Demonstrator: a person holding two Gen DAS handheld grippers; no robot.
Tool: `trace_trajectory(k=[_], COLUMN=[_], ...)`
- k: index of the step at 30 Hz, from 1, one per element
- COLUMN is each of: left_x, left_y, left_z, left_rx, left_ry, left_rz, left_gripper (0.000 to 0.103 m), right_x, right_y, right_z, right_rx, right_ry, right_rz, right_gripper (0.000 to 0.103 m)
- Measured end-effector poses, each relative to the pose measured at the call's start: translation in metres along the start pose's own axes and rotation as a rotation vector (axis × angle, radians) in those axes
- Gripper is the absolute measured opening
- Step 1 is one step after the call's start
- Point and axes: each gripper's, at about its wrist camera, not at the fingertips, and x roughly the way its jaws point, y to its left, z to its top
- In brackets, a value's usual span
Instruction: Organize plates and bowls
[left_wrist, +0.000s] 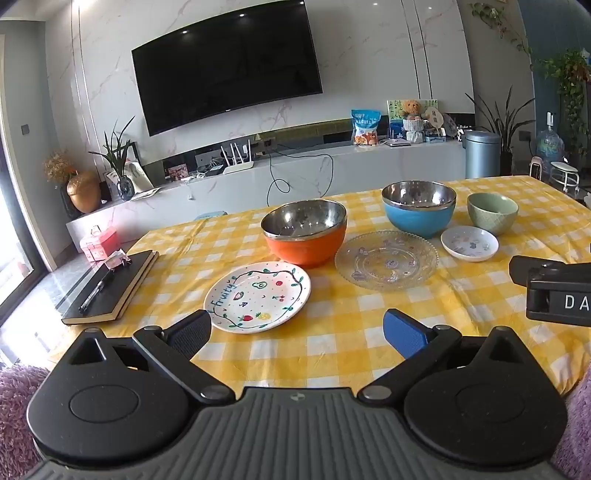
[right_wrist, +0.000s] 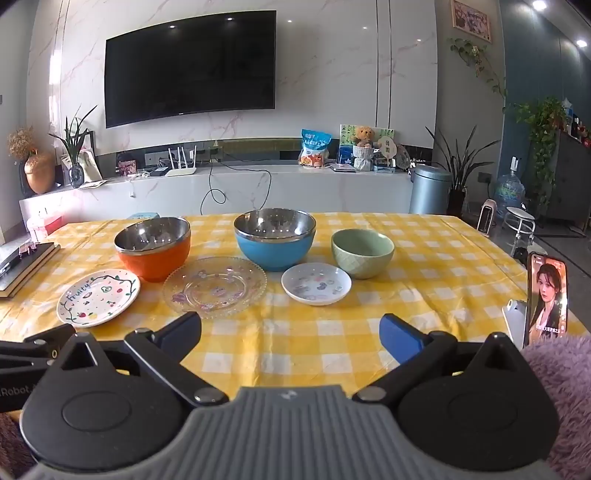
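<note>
- Desk (right_wrist: 424, 258) under yellow checked cloth carries everything; landmark is the blue bowl (right_wrist: 275, 240).
- Orange bowl (right_wrist: 153, 251) stands left of it, green bowl (right_wrist: 362, 253) right.
- Glass plate (right_wrist: 214, 288) lies just before it, fruit plate (right_wrist: 98, 298) further left, small white plate (right_wrist: 316, 283) before-right.
- Left claw (left_wrist: 297, 334) and right claw (right_wrist: 290, 334) hang spread wide, holding nothing, nearer than the plates.

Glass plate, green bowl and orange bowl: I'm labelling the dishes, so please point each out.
glass plate (right_wrist: 215, 287), right wrist view, on its clear centre.
green bowl (right_wrist: 362, 254), right wrist view, on its outer wall.
orange bowl (left_wrist: 306, 247), left wrist view, on its orange outer wall.
</note>
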Motion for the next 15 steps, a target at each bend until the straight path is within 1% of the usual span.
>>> trace_trajectory(k=[7,9,11,15], left_x=[-0.002,0.000,0.000,0.003], left_y=[0.000,0.000,0.000,-0.001], left_z=[-0.001,0.000,-0.001,-0.006], left_rx=[0.002,0.006,0.006,0.008], left_ry=[-0.004,0.007,0.007,0.011], left_rz=[-0.007,-0.004,-0.005,-0.003], left_gripper=[0.103,0.103,0.103,0.103], right_x=[0.002,0.002,0.008,0.008], right_y=[-0.001,-0.001,0.008,0.011], right_z=[0.000,0.000,-0.004,-0.004], right_rx=[-0.001,-0.003,-0.007,-0.012], right_ry=[0.005,0.005,0.009,0.008], right_rz=[-0.012,-0.015,-0.007,-0.010], right_gripper=[0.100,0.101,0.101,0.101])
